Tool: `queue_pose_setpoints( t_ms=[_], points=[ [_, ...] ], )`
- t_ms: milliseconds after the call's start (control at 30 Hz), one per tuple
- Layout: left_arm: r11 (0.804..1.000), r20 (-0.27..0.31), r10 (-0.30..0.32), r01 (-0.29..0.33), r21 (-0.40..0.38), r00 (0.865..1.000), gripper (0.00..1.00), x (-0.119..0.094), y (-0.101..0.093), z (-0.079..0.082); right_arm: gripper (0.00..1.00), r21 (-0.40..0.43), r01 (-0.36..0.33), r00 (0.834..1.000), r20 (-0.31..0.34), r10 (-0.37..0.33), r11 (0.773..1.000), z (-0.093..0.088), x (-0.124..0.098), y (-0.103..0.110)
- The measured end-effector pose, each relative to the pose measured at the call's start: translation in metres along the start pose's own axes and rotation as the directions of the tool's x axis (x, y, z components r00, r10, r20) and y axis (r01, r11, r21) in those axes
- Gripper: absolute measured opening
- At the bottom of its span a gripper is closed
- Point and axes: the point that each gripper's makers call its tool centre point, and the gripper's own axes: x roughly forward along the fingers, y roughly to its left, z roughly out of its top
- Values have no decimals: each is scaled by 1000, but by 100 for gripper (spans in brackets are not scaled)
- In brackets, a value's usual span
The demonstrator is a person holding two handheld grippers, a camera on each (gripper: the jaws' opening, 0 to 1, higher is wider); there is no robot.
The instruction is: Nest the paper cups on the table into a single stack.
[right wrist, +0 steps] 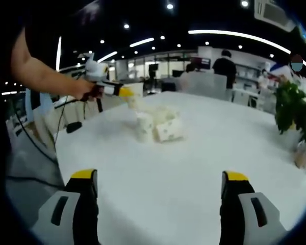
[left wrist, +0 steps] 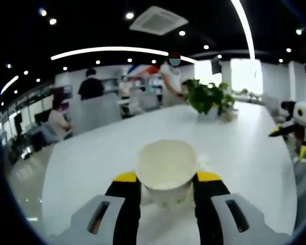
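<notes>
In the left gripper view a cream paper cup (left wrist: 166, 171) sits upright between my left gripper's (left wrist: 166, 177) yellow-tipped jaws, which press on its sides; its open mouth faces up. The white table (left wrist: 92, 163) lies under it. In the right gripper view my right gripper (right wrist: 159, 177) hangs wide open over the table (right wrist: 158, 204) with nothing between its jaws. Farther off stand an upright cup (right wrist: 144, 126), a cup on its side (right wrist: 170, 130) and more blurred cups (right wrist: 160, 112) behind. The left gripper (right wrist: 126, 94) comes in from the left, held in a hand, just over that cluster.
A potted plant (left wrist: 210, 97) (right wrist: 296, 109) stands on the table's far end. A toy figure (left wrist: 296, 125) sits past the right edge. People and chairs fill the room behind. A person's arm (right wrist: 46, 76) and cables (right wrist: 25, 132) are at the table's left side.
</notes>
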Motion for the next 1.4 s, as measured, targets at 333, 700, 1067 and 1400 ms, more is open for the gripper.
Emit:
queue_pose_setpoints(
  t_ms=[333, 700, 1067, 1400],
  points=[
    [1000, 7, -28, 28, 14, 1000, 38, -9, -21, 6, 99, -2, -8, 1000, 6, 8, 1000, 0, -1, 4],
    [997, 18, -77, 77, 30, 997, 38, -20, -51, 15, 99, -12, -17, 1000, 5, 18, 1000, -1, 0, 6],
    [990, 24, -131, 130, 45, 991, 37, -25, -83, 17, 99, -38, -28, 1000, -7, 28, 999, -3, 0, 9],
    [984, 38, -168, 166, 58, 985, 37, -31, -106, 22, 99, -45, -32, 999, -16, 32, 998, -7, 0, 12]
  ],
)
